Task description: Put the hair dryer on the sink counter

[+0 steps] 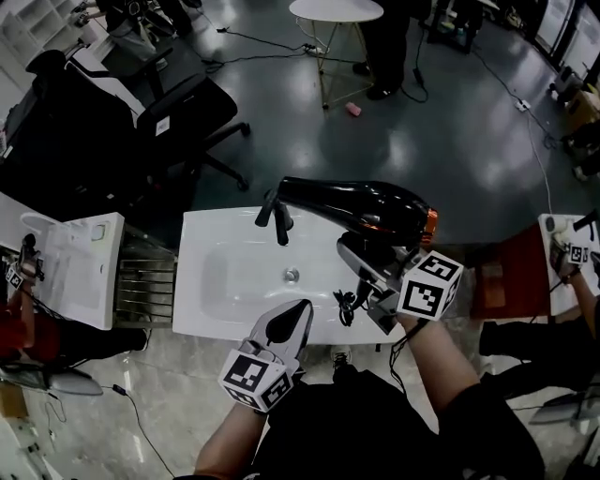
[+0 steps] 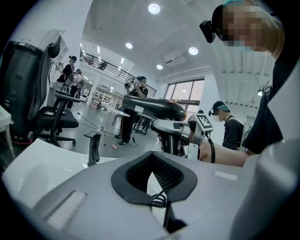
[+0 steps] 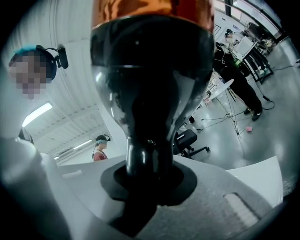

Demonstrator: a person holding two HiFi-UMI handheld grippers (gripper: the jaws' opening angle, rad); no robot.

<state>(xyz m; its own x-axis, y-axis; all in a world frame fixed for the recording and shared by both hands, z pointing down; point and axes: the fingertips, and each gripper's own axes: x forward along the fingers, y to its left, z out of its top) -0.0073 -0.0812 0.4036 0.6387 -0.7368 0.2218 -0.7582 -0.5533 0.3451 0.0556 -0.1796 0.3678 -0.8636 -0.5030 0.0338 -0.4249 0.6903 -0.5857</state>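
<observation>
A black hair dryer [image 1: 366,208] with an orange ring hangs in the air over the right rear of the white sink counter [image 1: 211,281], nozzle pointing left toward the black faucet [image 1: 279,220]. My right gripper [image 1: 367,255] is shut on its handle, and the right gripper view shows the handle [image 3: 143,154] clamped between the pads with the dryer body [image 3: 150,70] above. Its black cord [image 1: 347,305] dangles at the counter's front edge. My left gripper [image 1: 302,307] sits low at that edge, jaws together and holding nothing; from there the dryer [image 2: 150,105] shows beyond the faucet [image 2: 94,146].
The basin with its drain [image 1: 292,275] fills the middle of the counter. A second white sink [image 1: 80,267] and a metal rack [image 1: 145,277] stand to the left, and a black office chair [image 1: 178,112] stands behind. A round table [image 1: 336,11] and other people are farther off.
</observation>
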